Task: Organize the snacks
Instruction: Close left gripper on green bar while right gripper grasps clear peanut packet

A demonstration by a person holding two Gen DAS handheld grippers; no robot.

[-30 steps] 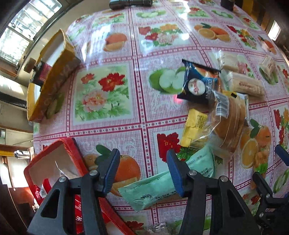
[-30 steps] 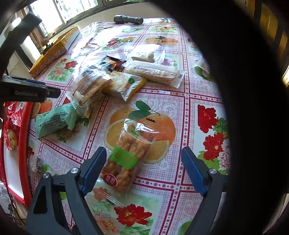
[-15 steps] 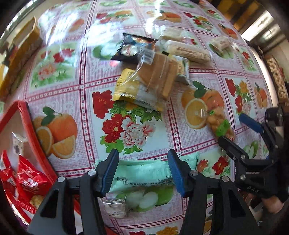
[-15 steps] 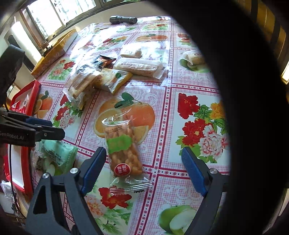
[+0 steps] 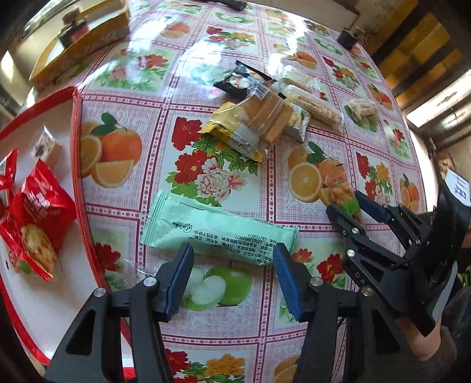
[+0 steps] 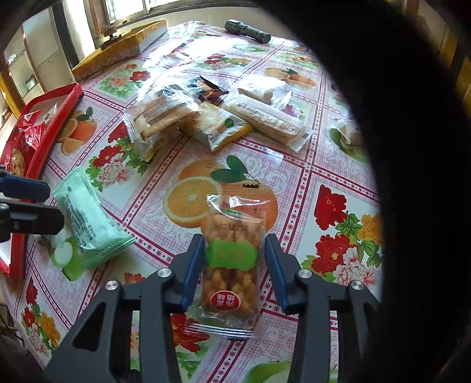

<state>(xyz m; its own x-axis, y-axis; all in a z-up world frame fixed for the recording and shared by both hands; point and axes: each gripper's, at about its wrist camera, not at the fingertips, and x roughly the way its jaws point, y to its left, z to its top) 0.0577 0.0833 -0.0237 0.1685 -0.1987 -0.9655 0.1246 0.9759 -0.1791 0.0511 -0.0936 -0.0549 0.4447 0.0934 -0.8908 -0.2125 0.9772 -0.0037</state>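
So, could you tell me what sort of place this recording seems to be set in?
Probably a room in a home, at a dining table. The table wears a glossy fruit-and-flower oilcloth, packaged snacks lie scattered on it beside a red tray, and a window with daylight stands behind.

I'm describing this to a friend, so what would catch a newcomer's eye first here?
The loud fruit-and-flower tablecloth fills both views. Front and centre in the right wrist view, the right gripper has just been closing on a clear fried-snack packet. At left, a mint-green packet lies beside the red tray.
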